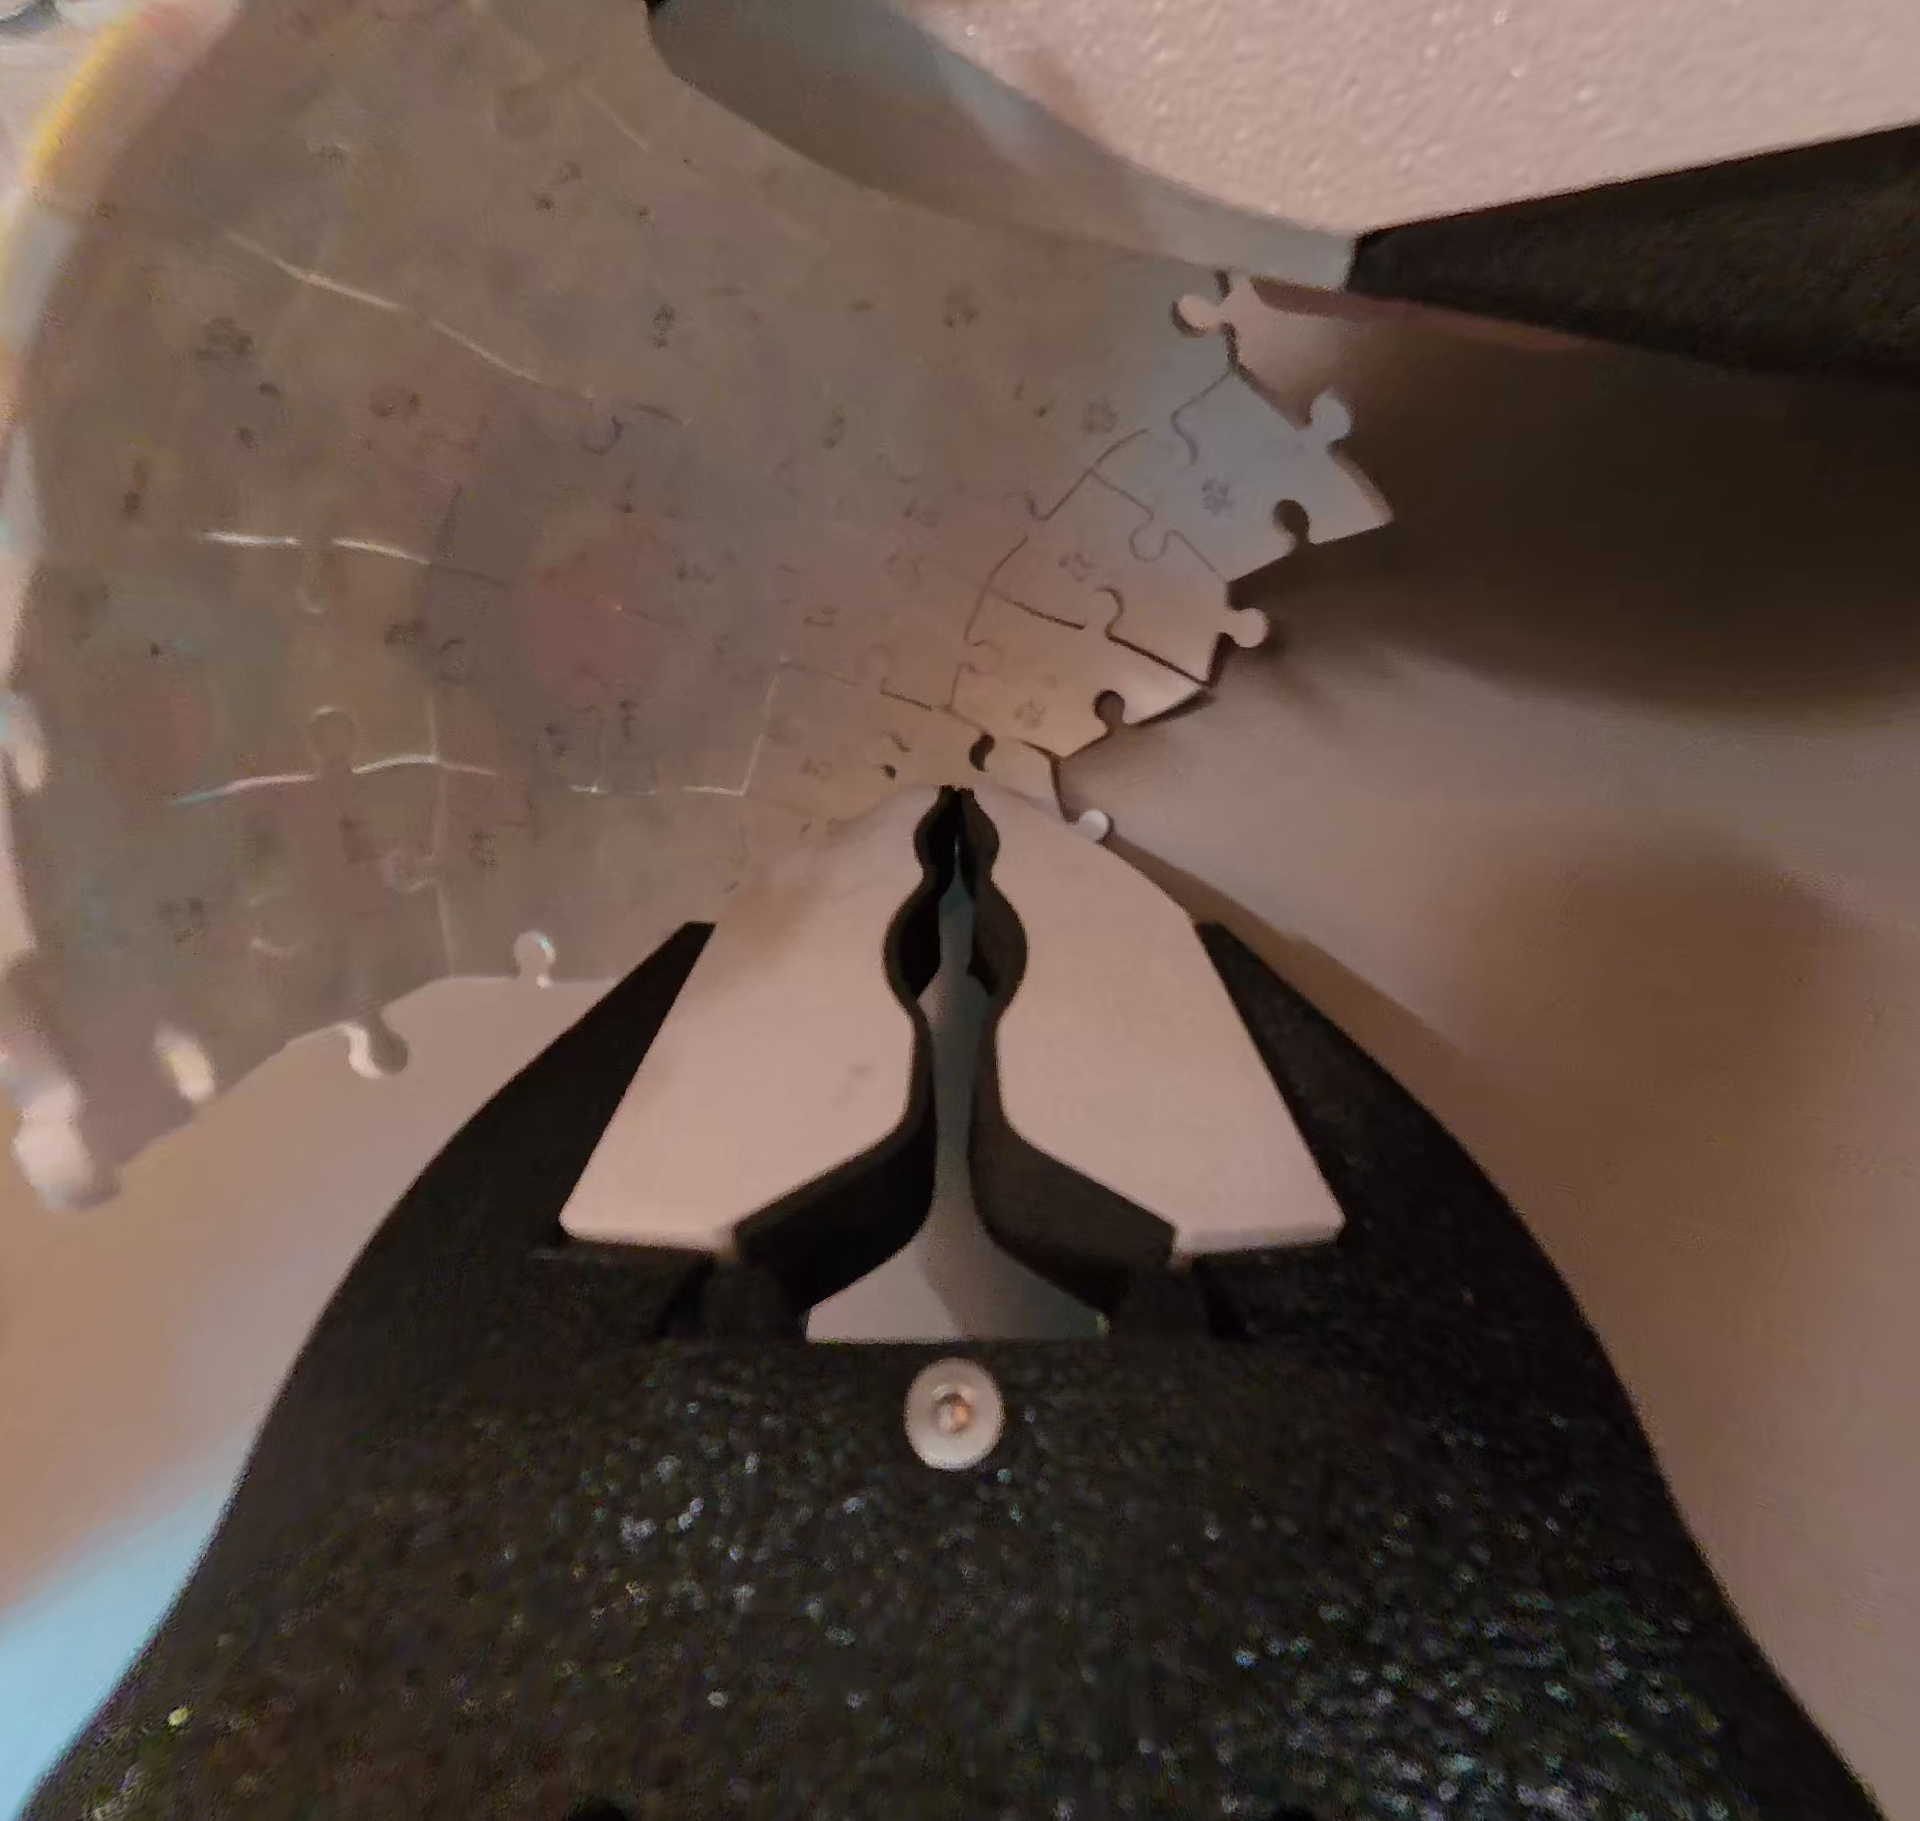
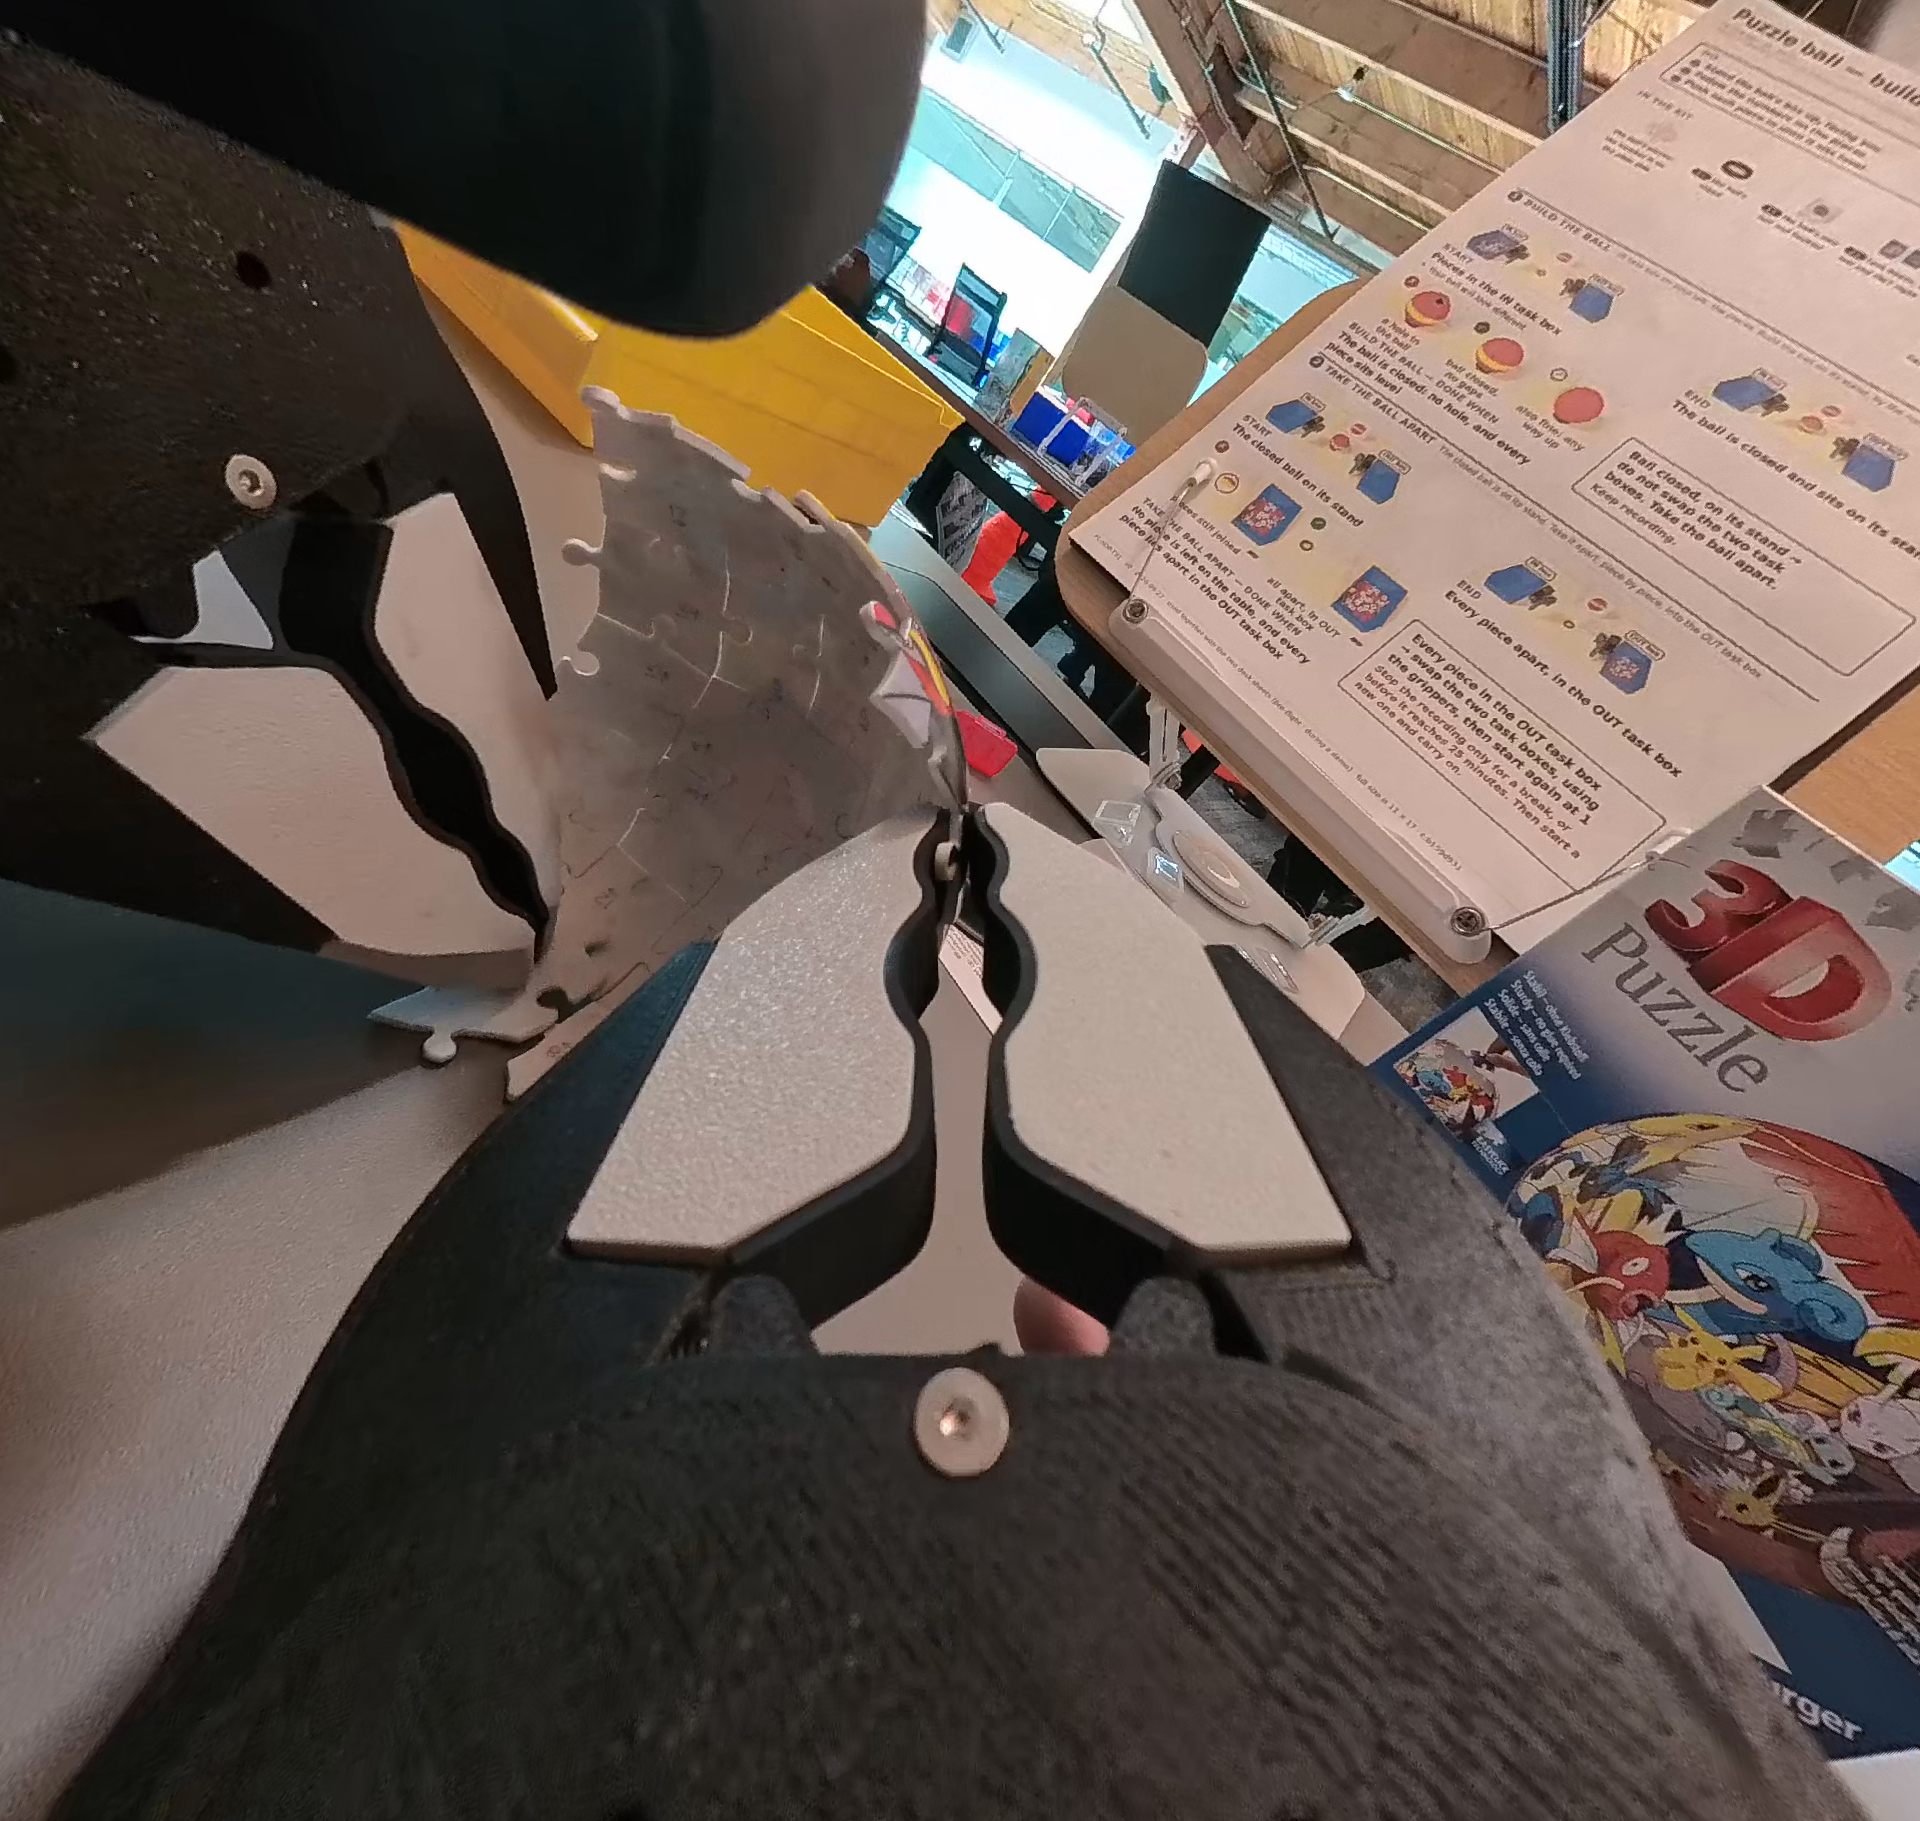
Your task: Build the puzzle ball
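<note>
Item: partial puzzle ball shell (image 1: 644,545), a curved sheet of interlocked pieces seen from its pale grey inner side, faint marks printed on each piece, knobs and sockets along the free edges. Held up in the air between the two grippers. In the right wrist view the same shell (image 2: 717,691) shows a strip of coloured outer face at its rim.

Left gripper (image 1: 954,803): fingers drawn together, tips pinching the lower edge of the shell; only a thin slit remains between them. In the right wrist view this gripper (image 2: 535,924) enters from the left and grips the shell's lower left edge.

Right gripper (image 2: 956,821): fingers nearly closed, tips meeting on the shell's right rim; whether they clamp a separate loose piece there or the rim itself cannot be told. Its body (image 1: 1351,57) fills the upper part of the left wrist view, blurred.

Surroundings, right wrist view: printed instruction sheet (image 2: 1507,441) on a tilted clipboard stand, upper right; puzzle box (image 2: 1714,1200) with a ball picture, lower right; yellow bins (image 2: 769,389) behind the shell; pale table (image 2: 156,1408) below.
</note>
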`<state>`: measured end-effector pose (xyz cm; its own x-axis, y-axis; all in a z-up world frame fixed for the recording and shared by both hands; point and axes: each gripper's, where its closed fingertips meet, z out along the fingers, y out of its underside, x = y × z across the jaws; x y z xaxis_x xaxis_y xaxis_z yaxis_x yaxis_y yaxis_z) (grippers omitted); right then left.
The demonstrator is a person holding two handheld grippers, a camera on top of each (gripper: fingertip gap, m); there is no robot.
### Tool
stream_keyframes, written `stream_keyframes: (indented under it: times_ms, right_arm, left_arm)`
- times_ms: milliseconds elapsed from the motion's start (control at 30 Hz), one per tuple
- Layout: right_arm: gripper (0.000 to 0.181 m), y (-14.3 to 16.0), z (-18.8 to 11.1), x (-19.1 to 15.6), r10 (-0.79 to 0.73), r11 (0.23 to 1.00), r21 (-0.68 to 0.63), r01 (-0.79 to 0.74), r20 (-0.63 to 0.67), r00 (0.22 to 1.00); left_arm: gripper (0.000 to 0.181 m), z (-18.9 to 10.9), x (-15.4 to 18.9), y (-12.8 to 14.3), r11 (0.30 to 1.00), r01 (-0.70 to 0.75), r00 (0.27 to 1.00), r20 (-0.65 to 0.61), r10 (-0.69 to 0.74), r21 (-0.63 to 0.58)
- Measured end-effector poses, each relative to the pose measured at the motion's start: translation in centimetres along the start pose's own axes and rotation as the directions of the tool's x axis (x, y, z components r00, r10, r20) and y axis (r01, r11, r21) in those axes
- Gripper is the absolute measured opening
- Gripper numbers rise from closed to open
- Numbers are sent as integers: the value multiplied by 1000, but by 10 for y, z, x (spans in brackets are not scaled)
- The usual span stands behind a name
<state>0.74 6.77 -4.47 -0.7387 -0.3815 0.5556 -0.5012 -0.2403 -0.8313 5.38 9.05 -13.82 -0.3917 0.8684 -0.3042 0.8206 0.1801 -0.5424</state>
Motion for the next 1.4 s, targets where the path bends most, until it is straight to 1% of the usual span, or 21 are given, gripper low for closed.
stream_keyframes:
  times_ms: [133,300,433,500,633,700,733,767,867,933,1100,1400]
  right_arm:
    - [3,0,0,0,0,1000,1,0,-1,1000]
    - [3,0,0,0,2,1000,1,-2,-1,1000]
    - [2,0,0,0,1,1000,1,-1,-2,1000]
    - [3,0,0,0,1,1000,1,-1,-3,1000]
    - [3,0,0,0,1,1000,0,-1,-2,1000]
    - [3,0,0,0,0,1000,1,0,-2,1000]
    - [3,0,0,0,-1,1000,1,1,-2,1000]
    - [3,0,0,0,-2,1000,2,2,-3,1000]
    - [3,0,0,0,2,1000,1,-2,-3,1000]
    - [3,0,0,0,0,1000,2,0,-3,1000]
    - [3,0,0,0,2,1000,2,-2,-2,1000]
    - [3,0,0,0,1,1000,1,-1,-3,1000]
  left_arm:
    - [0,-1,2,1,1000,22,999,-33,-22,2]
    - [0,-1,0,2,999,34,999,-13,-34,-12]
    - [0,-1,1,2,997,77,997,-7,-77,-31]
    - [0,-1,2,3,992,120,993,-4,-120,-45]
    - [0,-2,3,4,966,255,967,1,-256,-49]
    - [0,-2,3,4,957,287,958,9,-287,-41]
    - [3,-3,3,3,953,300,954,15,-300,-36]
    - [4,-4,2,3,952,306,952,21,-306,-28]
    - [1,-14,-1,6,949,316,948,39,-315,-26]
    - [0,-18,2,9,945,324,946,26,-323,-39]
    - [0,-12,11,16,952,292,956,15,-292,-93]
    - [0,-10,12,14,951,298,955,14,-298,-82]
